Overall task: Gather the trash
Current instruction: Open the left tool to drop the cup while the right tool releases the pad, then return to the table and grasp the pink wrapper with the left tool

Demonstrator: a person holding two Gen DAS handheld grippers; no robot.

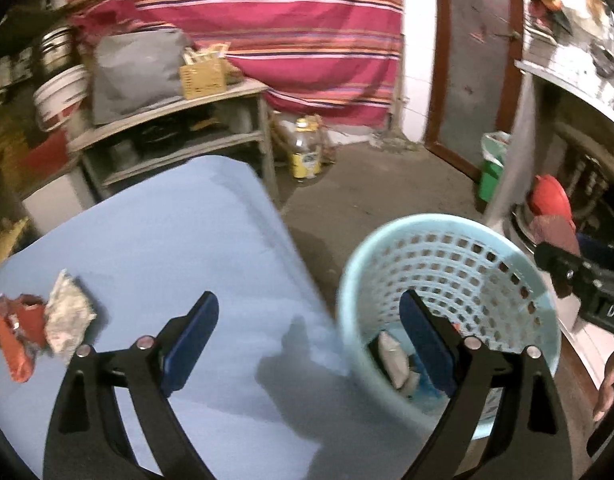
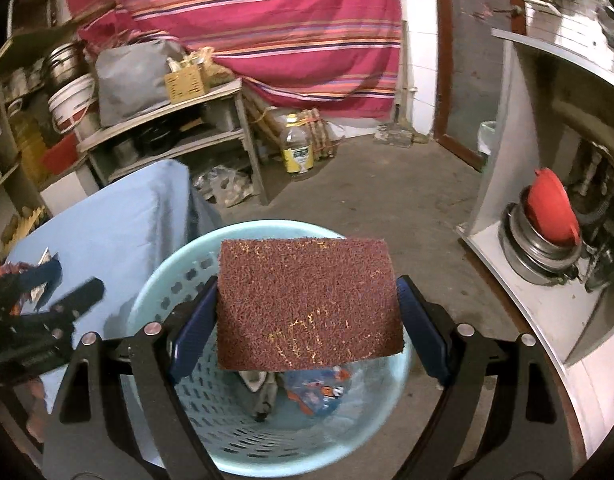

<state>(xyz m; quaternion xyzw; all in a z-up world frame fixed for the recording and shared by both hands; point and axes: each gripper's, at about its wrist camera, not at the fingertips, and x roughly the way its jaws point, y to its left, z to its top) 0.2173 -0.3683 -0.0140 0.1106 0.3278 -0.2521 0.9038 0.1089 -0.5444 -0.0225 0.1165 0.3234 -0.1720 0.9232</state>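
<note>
Maroon scouring pad (image 2: 309, 304) above pale-blue basket (image 2: 155, 280); crumpled wrappers (image 1: 39, 328) on table.

Only "DA" reads, on the right gripper (image 1: 587, 280)

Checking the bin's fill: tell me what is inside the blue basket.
In the blue basket, a pale packet and a blue-and-orange wrapper lie at the bottom. The maroon scrub pad in the right claw covers part of the inside.
</note>
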